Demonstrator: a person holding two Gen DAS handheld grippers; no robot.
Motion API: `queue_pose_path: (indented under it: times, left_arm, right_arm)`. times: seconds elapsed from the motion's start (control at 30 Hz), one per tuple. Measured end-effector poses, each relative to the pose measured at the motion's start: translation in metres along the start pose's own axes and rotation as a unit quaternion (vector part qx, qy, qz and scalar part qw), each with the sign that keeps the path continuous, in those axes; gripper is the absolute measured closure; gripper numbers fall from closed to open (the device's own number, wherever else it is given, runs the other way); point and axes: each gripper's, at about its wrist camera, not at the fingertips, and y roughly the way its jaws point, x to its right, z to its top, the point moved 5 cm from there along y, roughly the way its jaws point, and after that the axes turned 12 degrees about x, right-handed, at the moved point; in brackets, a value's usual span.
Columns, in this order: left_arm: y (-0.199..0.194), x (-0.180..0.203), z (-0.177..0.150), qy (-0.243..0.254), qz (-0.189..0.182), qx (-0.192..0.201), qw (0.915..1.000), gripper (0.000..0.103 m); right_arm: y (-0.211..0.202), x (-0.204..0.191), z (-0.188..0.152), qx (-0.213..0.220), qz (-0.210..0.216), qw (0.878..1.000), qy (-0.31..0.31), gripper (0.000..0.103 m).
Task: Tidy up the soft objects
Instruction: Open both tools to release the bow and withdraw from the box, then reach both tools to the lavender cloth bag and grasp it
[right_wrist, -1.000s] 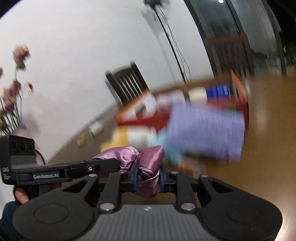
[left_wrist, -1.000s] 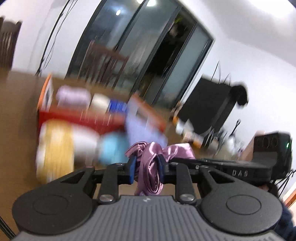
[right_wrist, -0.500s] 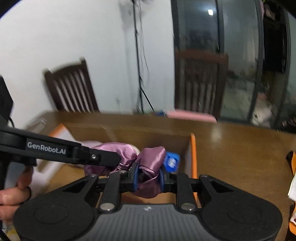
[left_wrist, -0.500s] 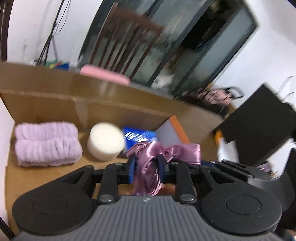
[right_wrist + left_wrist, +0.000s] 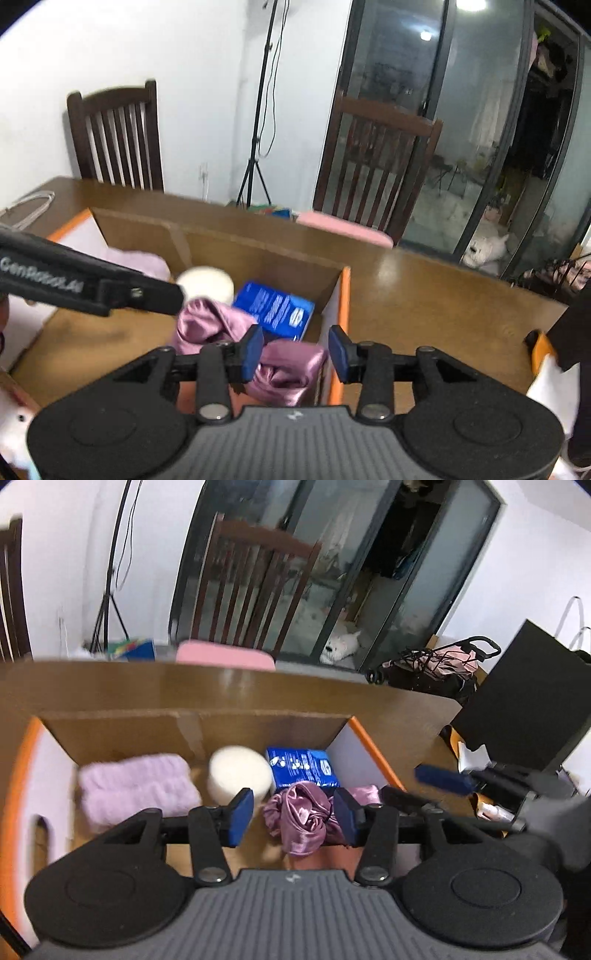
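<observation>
Opening at this moment, our left tongs (image 5: 293,818) have their blue pads spread either side of the purple satin cloth (image 5: 299,818), and neither pad presses on it; the cloth sits between them but looks free. Our right tongs (image 5: 295,350) are opening too, their pads clear of the other end of the same cloth, which bunches between and below them. So both tongs are released, with nothing gripped.

Moving outward, the cloth lies in the cardboard box (image 5: 184,723), toward its right-hand side, just in front of the blue packet (image 5: 301,768). Whether it has fully settled on the box floor or is mid-drop we cannot tell. Beside the packet stands a white foam round (image 5: 238,773), and further left a folded lilac towel (image 5: 136,786), slightly blurred. All three rest along the back wall of the box. An orange-edged flap (image 5: 341,325) marks the right wall, and the box stands on the brown bench (image 5: 424,291). Beyond it we see two wooden chairs, one with a pink cushion (image 5: 225,657), and a tripod by the white wall.

As we judge it, this item's placing is nearly done: four soft things are now in the box. What remains is drawing both tongs clear. Whether more soft things wait outside the box, these views do not show.
</observation>
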Motion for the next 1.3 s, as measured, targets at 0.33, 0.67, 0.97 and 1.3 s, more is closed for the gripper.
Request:
queue_pose_path:
  times: [0.33,0.67,0.97,1.3]
  left_arm:
    - [-0.152,0.007,0.017,0.082,0.036,0.096,0.9914,0.032]
    - [-0.242,0.012,-0.015,0.106,0.113,0.174,0.9725,0.018]
    - [-0.300,0.010,-0.142,0.070,0.126,0.200,0.9692,0.008]
    - [-0.321,-0.003,-0.205,0.031,0.139,0.148,0.9787,0.008]
  right_arm:
    - [-0.134,0.016,0.052,0.086,0.012,0.996,0.012,0.043]
    - [-0.206,-0.005,0.055,0.138,0.024,0.990,0.018,0.029]
    - [-0.282,-0.048,-0.043,0.201,0.068,0.977,0.026,0.014]
    - [-0.313,-0.072,-0.152,0.145,0.064,0.986,0.056,0.013]
